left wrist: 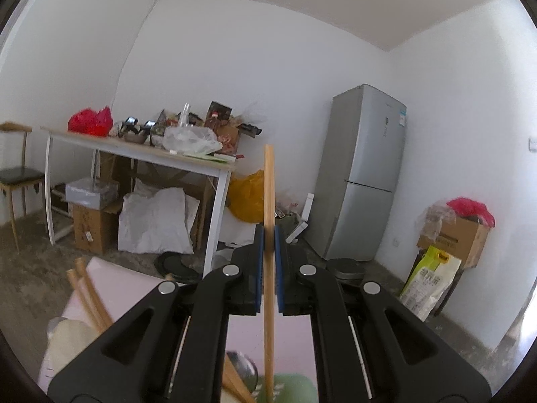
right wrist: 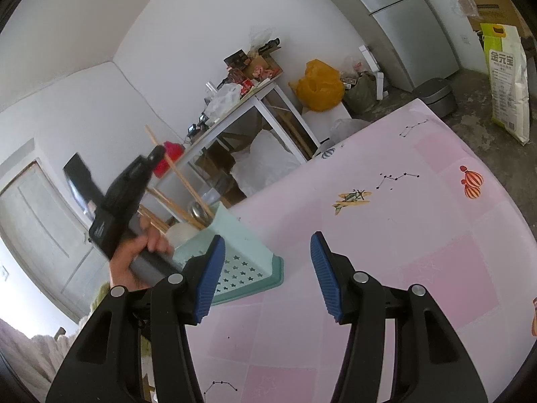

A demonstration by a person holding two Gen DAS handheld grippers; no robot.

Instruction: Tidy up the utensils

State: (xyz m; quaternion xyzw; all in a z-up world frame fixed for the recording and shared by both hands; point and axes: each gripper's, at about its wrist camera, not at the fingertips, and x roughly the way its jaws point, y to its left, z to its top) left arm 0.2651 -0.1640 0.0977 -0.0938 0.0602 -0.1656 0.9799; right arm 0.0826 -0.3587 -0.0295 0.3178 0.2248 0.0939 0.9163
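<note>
Wood, in my left gripper [left wrist: 268, 262]: one chopstick [left wrist: 269, 201], upright, pinched between the blue pads [left wrist: 257, 265]; top end stands above the fingers, lower end runs down toward the green holder [left wrist: 295, 386].
Left gripper state: pressed together on the chopstick, pointing about level across the room.
Left gripper seen from the right camera: my hand [right wrist: 134, 262] wraps its black handle, over the holder [right wrist: 235, 252].
Right gripper [right wrist: 263, 275]: spread, nothing between the blue pads [right wrist: 209, 278]; hovers above the pink tablecloth [right wrist: 402, 235], just beside the holder.
Holder: pale green plastic, star-shaped holes in its side, sits on the tablecloth near the table edge.
Holder contents: several more chopsticks [right wrist: 188, 188] leaning out at a slant, a metal spoon [right wrist: 199, 213]; a pale rounded item beside them, cannot tell what.
Tablecloth: pink squares with small printed balloons and star lines; bare in front of the right gripper.
Background: white table [left wrist: 141, 154] piled with bags and clutter, grey fridge [left wrist: 362, 174], cardboard boxes [left wrist: 459, 235], yellow bag [left wrist: 248, 198] on the floor.
</note>
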